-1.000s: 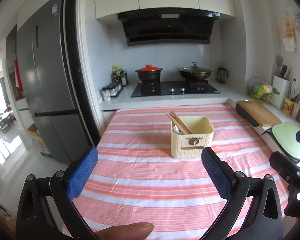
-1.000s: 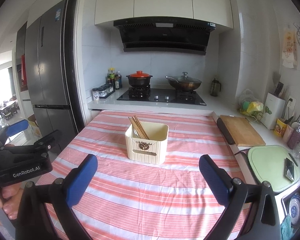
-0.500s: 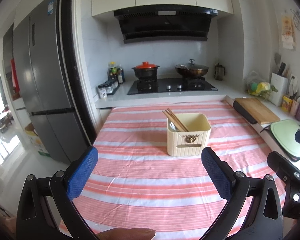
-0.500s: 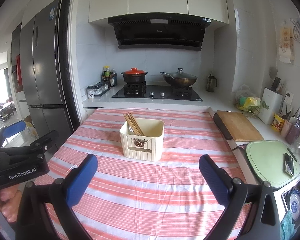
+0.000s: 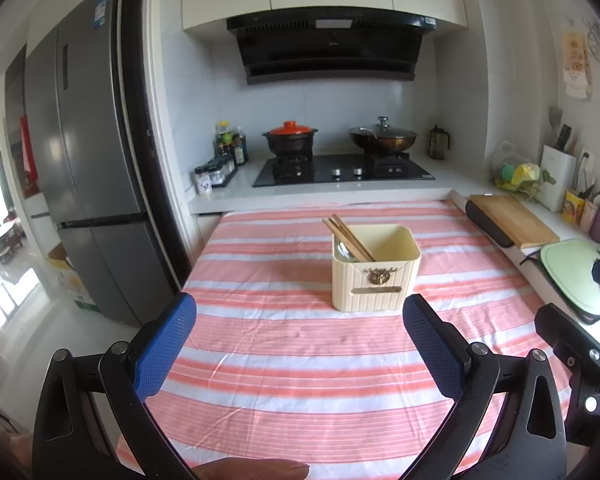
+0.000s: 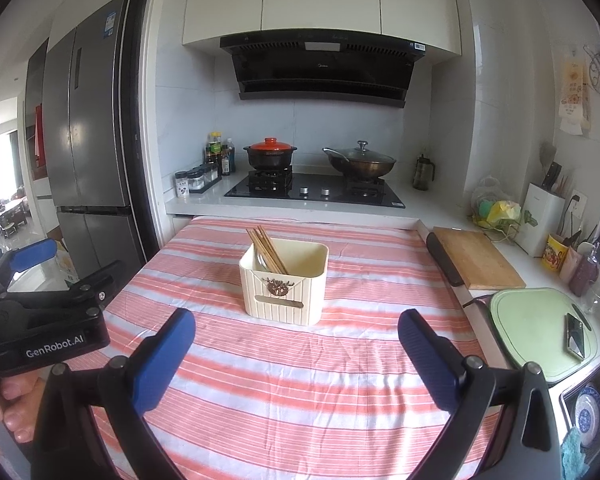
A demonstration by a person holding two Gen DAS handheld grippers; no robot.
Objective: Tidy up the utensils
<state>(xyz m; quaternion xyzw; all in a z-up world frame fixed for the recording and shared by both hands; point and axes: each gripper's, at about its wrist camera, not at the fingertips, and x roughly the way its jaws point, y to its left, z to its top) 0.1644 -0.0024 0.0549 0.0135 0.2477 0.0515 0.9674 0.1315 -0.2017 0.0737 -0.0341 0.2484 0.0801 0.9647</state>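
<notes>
A cream utensil holder stands upright on the striped tablecloth; it also shows in the right wrist view. Wooden chopsticks and a metal spoon lean in its left side; the chopsticks show in the right wrist view too. My left gripper is open and empty, held above the cloth short of the holder. My right gripper is open and empty, also short of the holder. The left gripper's body shows at the left of the right wrist view.
A wooden cutting board and a green board with a phone lie on the right counter. A stove with a red-lidded pot and a wok is behind the table. A fridge stands left.
Both grippers have drawn back and risen a little, so the holder looks slightly smaller and farther. Both stayed open and empty. The holder has not moved.
</notes>
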